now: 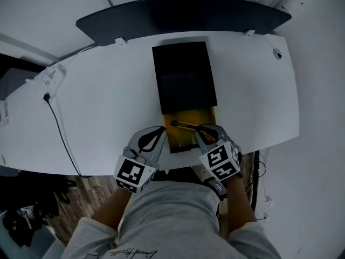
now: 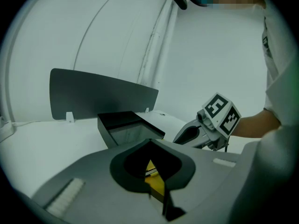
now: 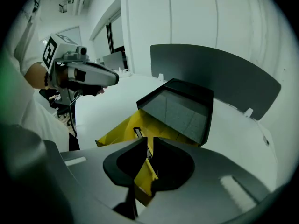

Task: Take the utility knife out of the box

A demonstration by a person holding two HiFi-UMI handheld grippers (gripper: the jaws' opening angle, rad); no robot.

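Table (image 1: 97, 107) first, white and broad with a curved far edge, carrying near the centre of the head view a black rectangular cardboard box (image 1: 183, 74). Out of its lower end, slid toward the bottom of the frame, a shallow yellow card tray (image 1: 186, 139). Across that tray, lying flat and roughly crosswise, a slim black-and-yellow utility knife (image 1: 186, 125), inside the tray walls and not yet lifted clear.

Probably light, rigid and a little slick in its plastic shell, with no give under the pads, so apt to pivot if pinched only at one tip. Best taken across the flat sides of the handle near mid-length, away from the blade end; blade end not distinguishable at this size.

On the right gripper (image 3: 148, 143), fingers drawn in to a narrow slot with the knife's near end running into it and a notched strip showing between the tips — reads as a grip on the handle's end, over the tray's right wall. On the left gripper (image 2: 150, 141), tips pressed together with nothing seen between them, set just beside the tray's left wall at lower centre of the head view, the knife beyond the tips and apart from them.
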